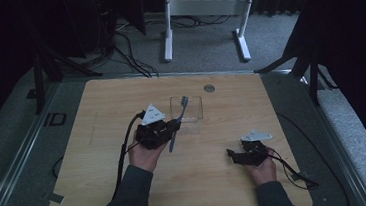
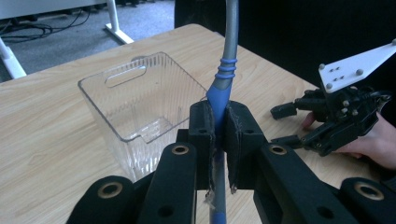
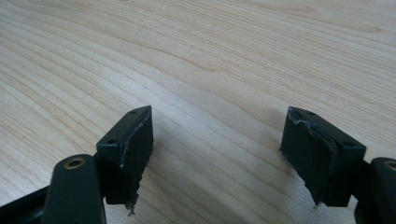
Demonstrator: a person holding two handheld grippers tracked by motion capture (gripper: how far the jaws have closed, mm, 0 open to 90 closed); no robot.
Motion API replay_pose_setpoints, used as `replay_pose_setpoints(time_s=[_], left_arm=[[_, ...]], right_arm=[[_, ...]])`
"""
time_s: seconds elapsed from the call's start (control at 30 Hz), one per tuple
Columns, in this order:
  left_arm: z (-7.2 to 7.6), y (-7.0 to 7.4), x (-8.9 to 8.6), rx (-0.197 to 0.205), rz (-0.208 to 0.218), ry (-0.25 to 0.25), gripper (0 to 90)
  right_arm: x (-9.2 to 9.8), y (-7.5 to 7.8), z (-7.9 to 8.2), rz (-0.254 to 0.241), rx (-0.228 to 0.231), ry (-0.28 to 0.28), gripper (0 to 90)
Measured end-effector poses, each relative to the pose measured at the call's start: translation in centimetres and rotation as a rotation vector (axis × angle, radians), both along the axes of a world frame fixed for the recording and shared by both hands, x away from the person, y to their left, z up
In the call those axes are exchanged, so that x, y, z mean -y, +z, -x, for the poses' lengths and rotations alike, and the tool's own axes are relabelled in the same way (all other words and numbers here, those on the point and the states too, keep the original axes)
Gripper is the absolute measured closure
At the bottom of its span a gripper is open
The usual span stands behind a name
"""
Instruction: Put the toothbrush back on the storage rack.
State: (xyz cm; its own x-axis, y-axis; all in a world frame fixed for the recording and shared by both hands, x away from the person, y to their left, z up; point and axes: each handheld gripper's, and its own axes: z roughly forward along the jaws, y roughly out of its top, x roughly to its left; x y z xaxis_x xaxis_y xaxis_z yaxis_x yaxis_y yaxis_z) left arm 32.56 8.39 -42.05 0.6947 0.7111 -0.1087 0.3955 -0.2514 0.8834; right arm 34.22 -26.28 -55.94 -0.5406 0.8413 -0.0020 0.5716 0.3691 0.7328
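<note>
A blue and grey toothbrush (image 1: 178, 119) is clamped in my left gripper (image 1: 172, 129), which is shut on its handle near the table's middle. In the left gripper view the handle (image 2: 223, 79) runs up between the two pads (image 2: 203, 135). Its bristle head (image 1: 184, 101) reaches over a clear plastic bin (image 1: 186, 108) standing just behind the gripper; the bin (image 2: 140, 100) looks empty. My right gripper (image 1: 231, 154) rests low on the table at the right, jaws wide apart with bare wood between its pads (image 3: 135, 140). That right gripper (image 2: 289, 123) also appears in the left gripper view.
The wooden table (image 1: 128, 188) has a round metal cable grommet (image 1: 209, 87) at its far edge. Beyond it stand white desk legs (image 1: 167, 29) and loose cables on grey carpet. Cables trail from both grippers toward the front edge.
</note>
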Motion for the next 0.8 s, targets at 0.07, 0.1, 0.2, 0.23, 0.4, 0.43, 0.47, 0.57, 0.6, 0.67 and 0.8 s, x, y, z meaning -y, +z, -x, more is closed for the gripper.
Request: replay_pose_setpoints(time_s=[0.07, 0.1, 0.2, 0.23, 0.4, 0.43, 0.47, 0.57, 0.6, 0.67, 0.8], left_arm=[[0.01, 0.05, 0.00, 0.007, 0.011, 0.002, 81.7], [-0.01, 0.07, 0.01, 0.012, 0.018, 0.002, 81.7], [-0.09, 0.11, 0.04, 0.012, 0.031, 0.004, 81.7], [-0.13, 0.10, 0.03, 0.013, 0.034, 0.005, 81.7], [-0.33, 0.08, 0.01, 0.014, 0.061, 0.005, 81.7], [-0.36, 0.08, 0.01, 0.015, 0.062, 0.006, 81.7], [-0.39, 0.08, 0.02, 0.016, 0.065, 0.008, 81.7], [-0.42, 0.07, 0.01, 0.025, 0.078, 0.018, 81.7], [-0.42, 0.08, -0.01, 0.029, 0.084, 0.022, 81.7], [-0.44, 0.09, -0.01, 0.036, 0.097, 0.024, 81.7], [-0.49, 0.11, -0.02, 0.044, 0.113, 0.030, 81.7]], right_arm=[[0.00, 0.00, 0.00, 0.000, 0.000, 0.000, 25.0], [0.00, 0.00, 0.00, 0.000, 0.000, 0.000, 25.0], [0.00, 0.00, 0.00, 0.000, 0.000, 0.000, 25.0], [0.00, 0.00, 0.00, 0.000, 0.000, 0.000, 25.0], [0.01, 0.00, -0.02, 0.001, 0.002, 0.001, 25.0], [0.02, 0.00, -0.02, 0.001, 0.003, 0.001, 25.0], [0.02, 0.00, -0.02, 0.001, 0.003, 0.001, 25.0], [0.01, 0.00, -0.02, 0.000, 0.001, 0.001, 25.0], [0.01, 0.00, -0.02, 0.000, 0.001, 0.001, 25.0], [0.01, 0.00, -0.02, 0.000, 0.001, 0.001, 25.0], [0.00, 0.00, -0.02, 0.000, 0.001, 0.001, 25.0]])
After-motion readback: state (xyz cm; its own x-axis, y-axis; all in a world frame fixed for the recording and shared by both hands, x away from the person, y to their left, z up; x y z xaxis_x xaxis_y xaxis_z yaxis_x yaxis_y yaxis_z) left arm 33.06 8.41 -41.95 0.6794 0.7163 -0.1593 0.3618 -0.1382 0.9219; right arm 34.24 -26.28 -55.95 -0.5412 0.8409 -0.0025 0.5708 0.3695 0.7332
